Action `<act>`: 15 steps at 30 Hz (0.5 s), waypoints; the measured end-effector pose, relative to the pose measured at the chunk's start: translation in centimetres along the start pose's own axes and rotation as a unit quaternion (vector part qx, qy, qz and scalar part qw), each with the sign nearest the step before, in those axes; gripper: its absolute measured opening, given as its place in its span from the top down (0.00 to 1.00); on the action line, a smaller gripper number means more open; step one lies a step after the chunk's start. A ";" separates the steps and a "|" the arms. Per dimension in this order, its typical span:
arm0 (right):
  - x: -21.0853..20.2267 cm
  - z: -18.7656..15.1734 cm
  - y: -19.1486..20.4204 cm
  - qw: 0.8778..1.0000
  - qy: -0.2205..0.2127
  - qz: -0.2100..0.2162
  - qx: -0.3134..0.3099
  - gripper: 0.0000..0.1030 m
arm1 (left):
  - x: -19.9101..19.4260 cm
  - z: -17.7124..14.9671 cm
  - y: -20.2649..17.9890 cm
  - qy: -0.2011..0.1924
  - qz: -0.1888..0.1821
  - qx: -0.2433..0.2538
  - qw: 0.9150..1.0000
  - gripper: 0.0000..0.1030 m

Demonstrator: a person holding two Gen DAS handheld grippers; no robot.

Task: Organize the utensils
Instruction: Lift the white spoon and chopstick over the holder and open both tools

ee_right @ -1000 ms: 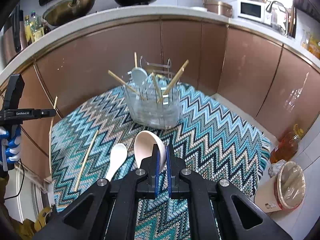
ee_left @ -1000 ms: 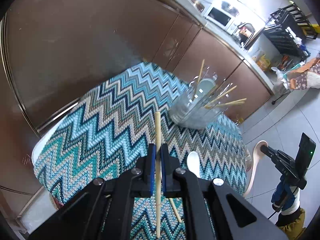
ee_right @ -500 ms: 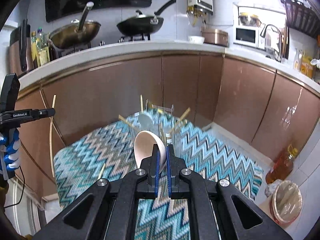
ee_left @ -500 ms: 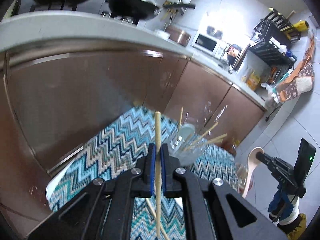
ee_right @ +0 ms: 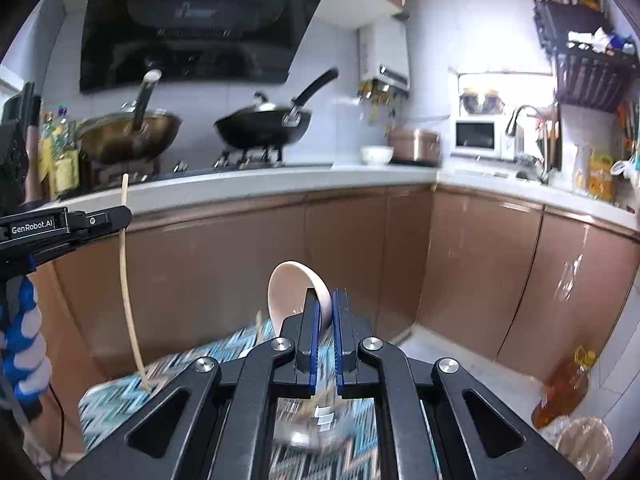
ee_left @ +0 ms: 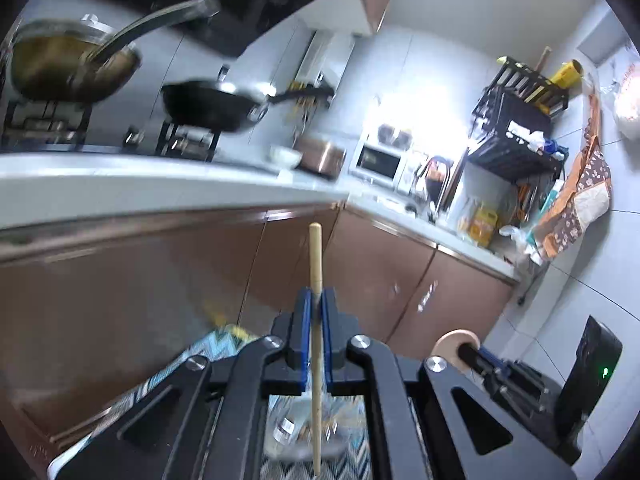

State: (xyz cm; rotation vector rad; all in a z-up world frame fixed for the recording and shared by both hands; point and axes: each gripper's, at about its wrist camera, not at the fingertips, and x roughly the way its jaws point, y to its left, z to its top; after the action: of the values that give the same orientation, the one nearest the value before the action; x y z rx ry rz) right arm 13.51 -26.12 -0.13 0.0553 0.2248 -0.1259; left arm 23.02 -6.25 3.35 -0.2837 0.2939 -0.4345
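My left gripper [ee_left: 315,300] is shut on a wooden chopstick [ee_left: 316,256] that stands upright between its blue pads. That same chopstick [ee_right: 126,276] and the left gripper [ee_right: 120,216] show at the left of the right wrist view. My right gripper [ee_right: 326,300] is shut on a beige spoon [ee_right: 294,292], bowl up; the spoon [ee_left: 454,342] also shows at the lower right of the left wrist view. Low behind both sets of fingers stands the clear utensil holder [ee_right: 308,424], blurred, on the zigzag cloth [ee_right: 120,396]. Both grippers are raised above the table.
Brown cabinets [ee_right: 360,248] and a white counter [ee_right: 280,180] run behind the table. Two woks [ee_right: 264,124] sit on the stove. A microwave [ee_right: 480,140] and tap are at the right. An oil bottle [ee_right: 564,392] and a lidded bin stand on the floor.
Both grippers rose and tilted up from the table, carrying the chopstick and the spoon. The cloth and holder dropped to the bottom of both views; the counter and stove came into sight.
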 end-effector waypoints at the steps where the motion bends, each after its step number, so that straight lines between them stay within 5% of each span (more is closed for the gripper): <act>1: 0.6 0.1 -0.1 1.000 -0.010 -0.008 0.000 0.94 | 0.7 0.0 -0.5 -0.011 -0.001 0.004 1.000 0.95; 8: 4.9 -0.7 -0.5 0.999 -0.036 -0.038 -0.006 0.94 | 5.2 -2.7 -3.3 -0.052 0.016 0.029 0.998 0.95; 15: 7.1 -2.1 -0.9 0.998 -0.042 -0.051 -0.013 0.94 | 8.0 -4.4 -4.1 -0.054 0.013 0.028 0.998 0.95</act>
State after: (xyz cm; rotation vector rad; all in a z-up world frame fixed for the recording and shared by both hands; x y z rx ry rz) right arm 19.82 -27.67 -3.77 0.0132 0.1448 -0.2271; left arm 26.99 -14.36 -1.03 -0.2475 0.1801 -0.3995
